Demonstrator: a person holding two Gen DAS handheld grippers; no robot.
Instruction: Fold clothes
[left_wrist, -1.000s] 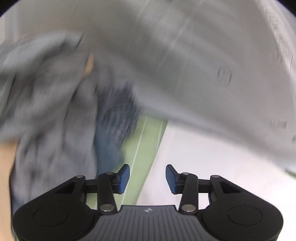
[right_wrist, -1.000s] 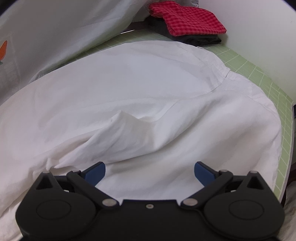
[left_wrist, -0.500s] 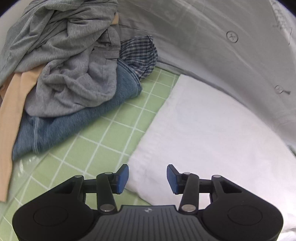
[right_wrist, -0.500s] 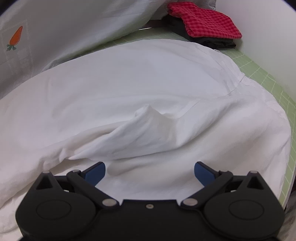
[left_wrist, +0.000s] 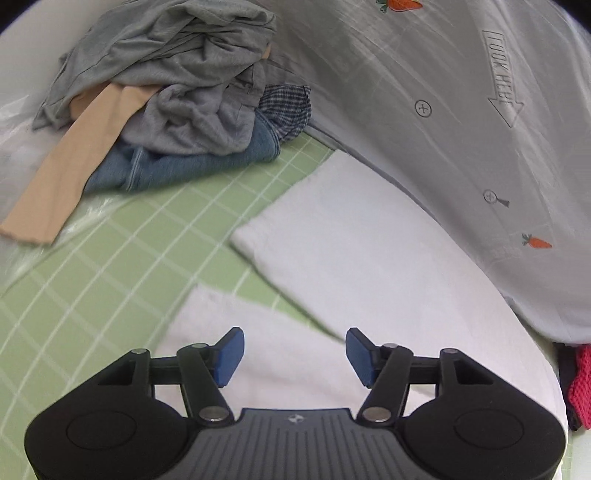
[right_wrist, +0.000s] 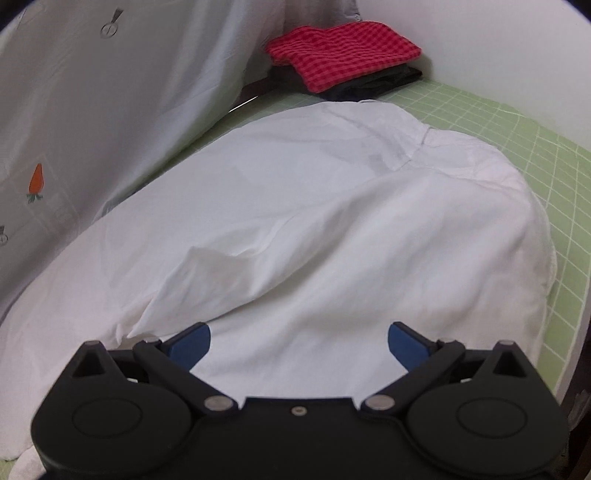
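Observation:
A white garment (left_wrist: 369, 258) lies spread on the green grid mat (left_wrist: 110, 258), one flap folded over near its left edge. My left gripper (left_wrist: 294, 356) hovers over that left part, its jaws opening with nothing between the blue pads. In the right wrist view the same white garment (right_wrist: 332, 221) fills the middle, rumpled with a raised crease. Above its near edge my right gripper (right_wrist: 298, 341) stands open wide and holds nothing.
A heap of unfolded clothes (left_wrist: 177, 103), grey, tan, denim and plaid, sits at the mat's far left. A folded red checked cloth (right_wrist: 343, 51) on dark ones rests at the far right corner. A person's pale carrot-print apron (left_wrist: 461, 129) stands behind the garment.
Both views slid sideways over the white garment; the left one now shows more mat and the folded flap. The left jaws have spread wider. The right jaws stay as wide as before.

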